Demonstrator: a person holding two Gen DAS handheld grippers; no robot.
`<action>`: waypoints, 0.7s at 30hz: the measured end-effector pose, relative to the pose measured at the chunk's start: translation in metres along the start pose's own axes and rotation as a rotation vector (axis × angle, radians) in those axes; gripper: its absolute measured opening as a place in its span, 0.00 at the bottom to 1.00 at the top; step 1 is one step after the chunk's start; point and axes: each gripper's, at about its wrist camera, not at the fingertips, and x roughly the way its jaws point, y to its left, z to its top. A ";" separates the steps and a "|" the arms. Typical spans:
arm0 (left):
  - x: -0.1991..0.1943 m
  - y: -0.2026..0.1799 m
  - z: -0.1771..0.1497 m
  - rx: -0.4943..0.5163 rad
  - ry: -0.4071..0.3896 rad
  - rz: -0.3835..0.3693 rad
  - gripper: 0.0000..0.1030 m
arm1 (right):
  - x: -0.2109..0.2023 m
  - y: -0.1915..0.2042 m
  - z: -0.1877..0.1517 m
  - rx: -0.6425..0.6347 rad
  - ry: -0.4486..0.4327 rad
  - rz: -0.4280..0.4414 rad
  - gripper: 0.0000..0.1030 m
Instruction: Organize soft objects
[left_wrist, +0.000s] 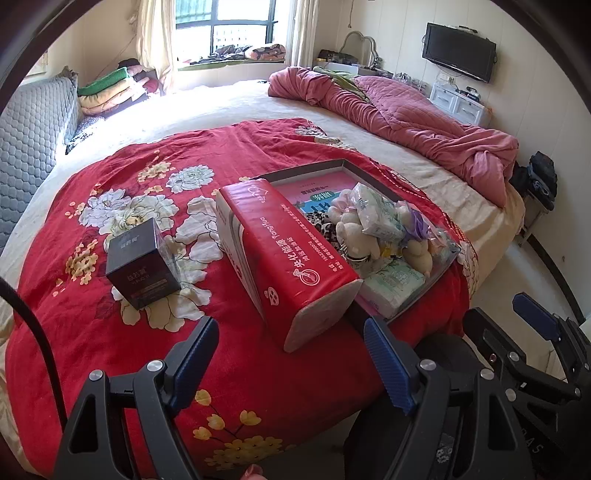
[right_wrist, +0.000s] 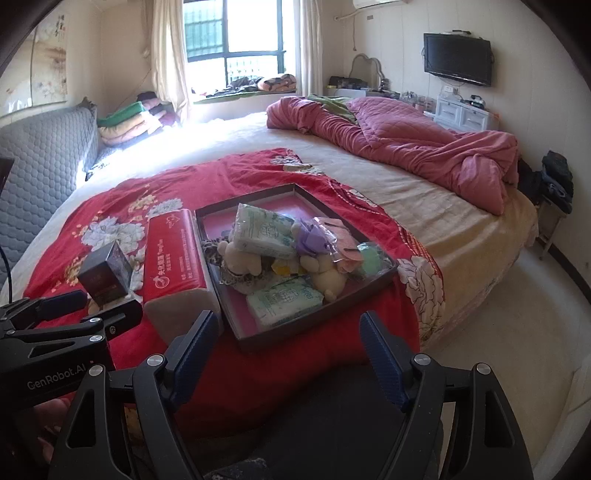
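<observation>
1. Red floral blanket (right_wrist: 236, 173) covers the near part of the bed (right_wrist: 424, 206); a pink quilt (right_wrist: 424, 147) lies crumpled at the far right.
2. Dark tray (right_wrist: 384, 280) sits on the blanket, pink liner inside. All the soft stuff is piled in it.
3. Red tissue pack (left_wrist: 295, 258) lies on the blanket, touching the tray's left wall; its near end is grey.
4. In the tray: tissue packet (right_wrist: 282, 301) flat at the near end, a second packet (right_wrist: 264, 230) on top of the pile, two cream plush toys (right_wrist: 240, 258) mid-tray, leopard-print fabric (right_wrist: 216, 254) under the left toy, purple item (right_wrist: 314, 236) and green round item (right_wrist: 371, 260) on the right side.
5. Black box (left_wrist: 142, 264) stands on the blanket left of the red pack, apart from it.
6. Left gripper (left_wrist: 291, 360): jaws spread wide, nothing between them, hovering over the blanket just short of the red pack's near end.
7. Right gripper (right_wrist: 288, 350): jaws spread wide, holding nothing, near the tray's front edge, not touching.
</observation>
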 end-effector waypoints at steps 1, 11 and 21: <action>0.000 0.000 0.000 0.001 0.000 0.000 0.78 | 0.000 0.000 0.000 -0.001 0.002 0.001 0.77; 0.001 0.000 -0.001 0.004 0.004 0.011 0.78 | 0.004 -0.001 -0.001 0.003 0.019 0.003 0.77; 0.004 0.001 -0.002 0.005 0.015 0.027 0.78 | 0.008 -0.004 -0.003 0.014 0.040 0.002 0.77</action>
